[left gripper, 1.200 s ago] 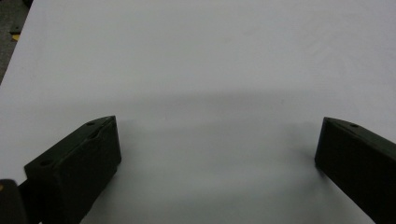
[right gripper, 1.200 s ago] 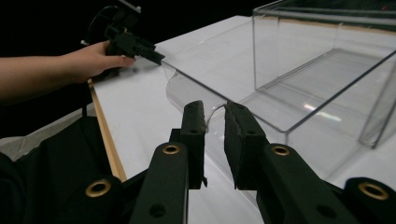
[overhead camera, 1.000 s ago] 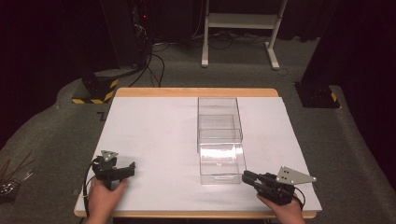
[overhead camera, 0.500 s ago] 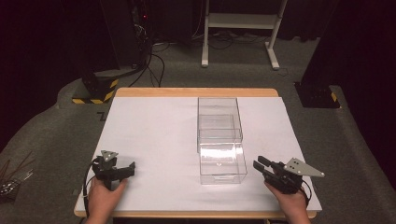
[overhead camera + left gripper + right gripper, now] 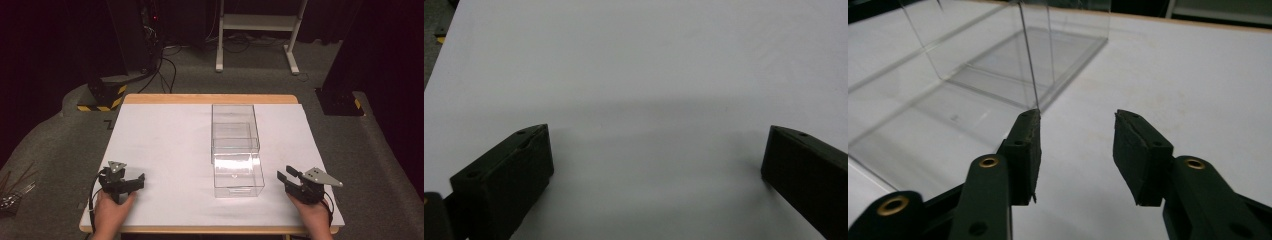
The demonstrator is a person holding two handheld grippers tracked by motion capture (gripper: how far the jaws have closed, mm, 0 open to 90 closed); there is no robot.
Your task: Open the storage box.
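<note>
Rightward off the clear plastic box [image 5: 236, 150], the right gripper [image 5: 290, 179] has just been opening, jaws apart and empty; left gripper [image 5: 131, 182] waits wide open over white table cover [image 5: 160, 145].

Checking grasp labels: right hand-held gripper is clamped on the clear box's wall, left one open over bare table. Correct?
Not quite. The right hand-held gripper is open, with nothing between its jaws; the clear box stands beside it, per the right gripper view. The left hand-held gripper is open over bare table.
</note>
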